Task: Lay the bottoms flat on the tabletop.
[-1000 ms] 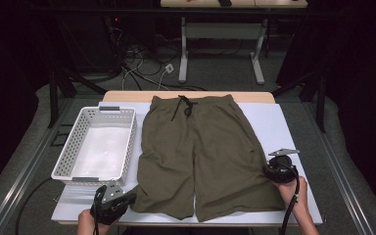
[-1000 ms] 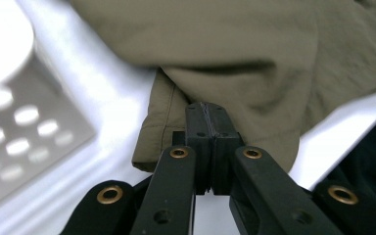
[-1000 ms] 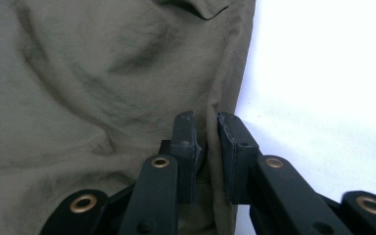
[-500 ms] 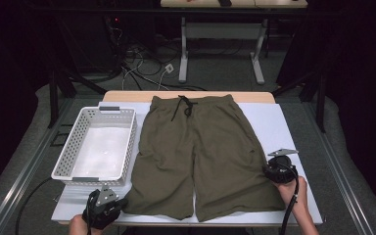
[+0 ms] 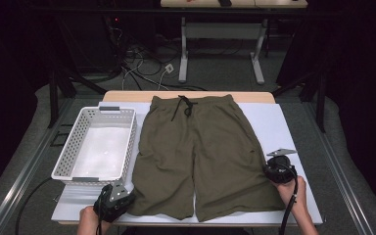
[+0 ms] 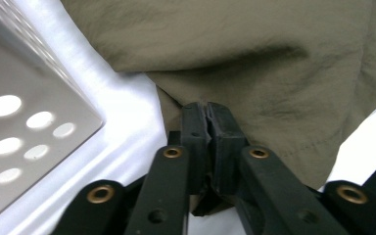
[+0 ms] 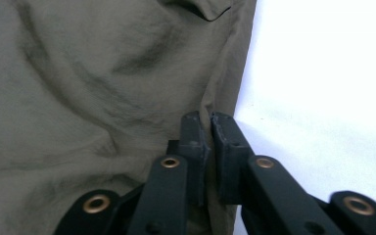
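Olive-green shorts (image 5: pixel 200 147) lie flat on the white table (image 5: pixel 274 122), drawstring waistband at the far side and legs toward me. My left gripper (image 5: pixel 126 198) is at the outer hem corner of the left leg. In the left gripper view it (image 6: pixel 208 110) is shut, with the shorts' fabric (image 6: pixel 274 58) pinched between the jaws. My right gripper (image 5: pixel 269 170) sits at the outer side of the right leg. In the right gripper view it (image 7: pixel 210 120) is shut on the side edge of the shorts (image 7: pixel 78 73).
A white perforated basket (image 5: pixel 78 172) with nothing in it stands left of the shorts, close to the left gripper; its wall (image 6: pixel 24 122) is near the jaws. Bare white tabletop (image 7: pixel 323 73) lies right of the shorts. Floor cables and table legs are beyond the far edge.
The left gripper slid slightly toward the near-left corner, then came back to the left leg's hem corner. The right gripper has stayed at the right leg's outer edge.
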A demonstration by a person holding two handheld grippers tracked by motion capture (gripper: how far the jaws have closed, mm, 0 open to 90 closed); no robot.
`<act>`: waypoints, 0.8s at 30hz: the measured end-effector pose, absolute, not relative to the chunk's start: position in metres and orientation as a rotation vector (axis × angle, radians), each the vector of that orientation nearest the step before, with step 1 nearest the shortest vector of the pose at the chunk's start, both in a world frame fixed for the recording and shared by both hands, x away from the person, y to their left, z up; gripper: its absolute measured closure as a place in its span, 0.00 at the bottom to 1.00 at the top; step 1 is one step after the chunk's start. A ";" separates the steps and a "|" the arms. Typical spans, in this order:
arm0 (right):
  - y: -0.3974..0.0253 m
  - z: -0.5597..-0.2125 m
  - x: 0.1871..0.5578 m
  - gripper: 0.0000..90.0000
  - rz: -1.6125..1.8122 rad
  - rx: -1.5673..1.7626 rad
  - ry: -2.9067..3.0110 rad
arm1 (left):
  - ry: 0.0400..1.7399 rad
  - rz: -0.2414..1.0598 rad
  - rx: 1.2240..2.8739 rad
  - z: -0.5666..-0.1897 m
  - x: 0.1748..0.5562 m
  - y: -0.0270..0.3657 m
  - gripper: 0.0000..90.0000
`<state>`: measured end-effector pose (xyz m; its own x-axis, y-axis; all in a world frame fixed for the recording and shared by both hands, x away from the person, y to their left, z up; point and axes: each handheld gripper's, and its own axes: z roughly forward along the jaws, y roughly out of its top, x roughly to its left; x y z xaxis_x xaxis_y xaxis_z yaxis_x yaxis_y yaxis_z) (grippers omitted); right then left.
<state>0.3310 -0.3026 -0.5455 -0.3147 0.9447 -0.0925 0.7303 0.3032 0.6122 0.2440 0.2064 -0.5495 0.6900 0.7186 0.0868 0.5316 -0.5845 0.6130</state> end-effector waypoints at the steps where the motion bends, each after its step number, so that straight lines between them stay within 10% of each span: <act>1: -0.302 -0.546 0.331 0.98 0.650 1.486 2.136 | 0.959 0.452 2.333 -0.548 0.243 0.208 0.98; 8: -0.302 -0.546 0.331 0.99 0.645 1.486 2.136 | 1.045 0.571 2.136 -0.523 0.216 0.232 0.99; 24: -0.306 -0.540 0.328 0.99 0.535 1.492 2.135 | 1.131 0.501 2.267 -0.540 0.223 0.240 0.98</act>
